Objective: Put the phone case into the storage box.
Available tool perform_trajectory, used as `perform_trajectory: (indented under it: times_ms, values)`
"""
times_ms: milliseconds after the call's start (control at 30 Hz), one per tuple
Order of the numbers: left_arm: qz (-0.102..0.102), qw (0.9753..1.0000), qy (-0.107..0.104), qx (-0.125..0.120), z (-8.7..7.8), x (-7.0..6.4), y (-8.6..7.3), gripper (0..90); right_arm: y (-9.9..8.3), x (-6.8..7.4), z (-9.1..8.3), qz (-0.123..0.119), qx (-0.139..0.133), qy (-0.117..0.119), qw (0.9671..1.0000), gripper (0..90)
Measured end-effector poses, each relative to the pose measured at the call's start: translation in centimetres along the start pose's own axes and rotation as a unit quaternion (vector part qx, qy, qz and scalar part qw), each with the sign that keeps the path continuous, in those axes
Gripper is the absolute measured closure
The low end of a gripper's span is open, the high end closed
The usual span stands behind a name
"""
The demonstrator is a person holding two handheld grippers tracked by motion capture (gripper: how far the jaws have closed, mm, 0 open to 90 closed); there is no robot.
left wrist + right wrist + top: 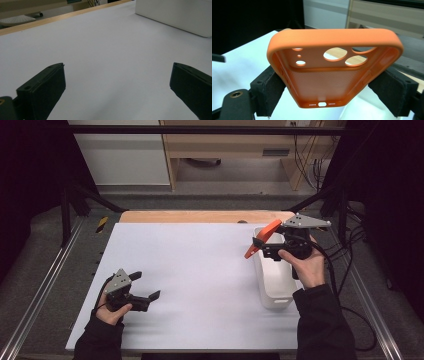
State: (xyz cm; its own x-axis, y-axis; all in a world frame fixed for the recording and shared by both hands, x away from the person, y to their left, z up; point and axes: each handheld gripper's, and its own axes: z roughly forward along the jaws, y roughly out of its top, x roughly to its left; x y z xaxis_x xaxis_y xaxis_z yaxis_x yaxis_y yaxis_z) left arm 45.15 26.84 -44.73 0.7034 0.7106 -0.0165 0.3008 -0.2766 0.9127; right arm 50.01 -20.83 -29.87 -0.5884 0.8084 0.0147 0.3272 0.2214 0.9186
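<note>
An orange phone case (261, 238) is held in the air at the right, above the left rim of a white bin (272, 290). My right gripper (261, 243) is shut on the orange phone case (332, 72), with a black pad (268, 90) pressed on each long side. The case's hollow inside and camera holes face the right gripper's camera. My left gripper (148, 285) rests low over the white table sheet (200, 270) at the front left, open, with bare sheet between its pads (42, 90).
The white bin (175, 13) stands at the table's right side, ahead of the left gripper. A wooden table edge (205, 216) runs along the back. Metal rails flank the table, and cables trail at the right.
</note>
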Motion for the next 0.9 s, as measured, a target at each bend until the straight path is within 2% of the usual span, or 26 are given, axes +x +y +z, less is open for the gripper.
perform_trajectory:
  times_ms: [367, 900]
  values:
    - [-0.003, 1.0, -0.002, -0.006, -0.1, 0.2, 0.0, 0.0, 0.8, -2.0, 1.2, 0.016, 0.001, -0.062, 0.998, 15.9]
    - [0.0, 1.0, -0.005, -0.007, 0.1, 0.1, -0.1, 0.0, 0.9, -4.4, 4.0, 0.043, 0.019, -0.139, 0.9892, 15.8]
